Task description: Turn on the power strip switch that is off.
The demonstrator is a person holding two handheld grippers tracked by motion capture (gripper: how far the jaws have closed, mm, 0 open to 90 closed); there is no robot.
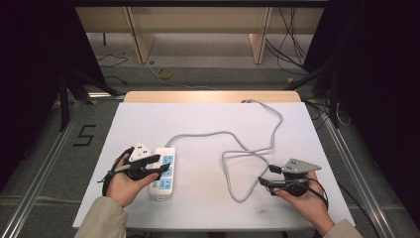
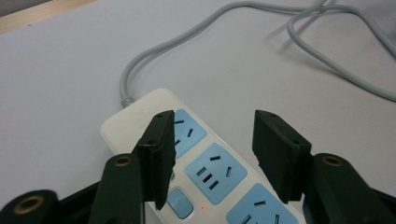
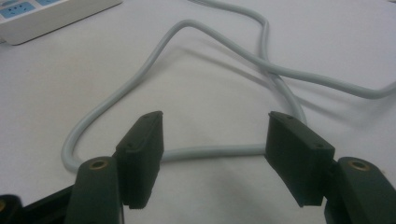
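On the floor left of the counter (image 1: 208, 124), dark tape forms the figure "5" (image 1: 85, 135), the one piece of writing that can be read. The counter is covered by a plain white sheet, with a strip of pale wood showing along its far edge. Metal rails run along the grey floor on both sides, black curtains close in left and right, and wooden furniture legs and loose cables stand beyond.

The left tool (image 1: 159, 164), held in the person's left hand (image 1: 123, 184), hovers over the one power strip (image 1: 163, 173) at the counter's left-centre. Its jaws are spread apart with nothing between them; in the left gripper view (image 2: 211, 154) they frame the strip from above. The strip is white with blue socket faces: three sockets in that view, plus a blue switch (image 2: 179, 204) and a small red light (image 2: 202, 207) beside it.

One grey cord (image 1: 233, 148) leaves the strip's far end, curves right, loops on the counter's centre-right and runs off the far edge.

The right tool (image 1: 264, 184), in the right hand (image 1: 306, 198), sits just beside that loop, jaws also spread and empty. In the right gripper view (image 3: 215, 154) the cord lies on the sheet between and beyond them.
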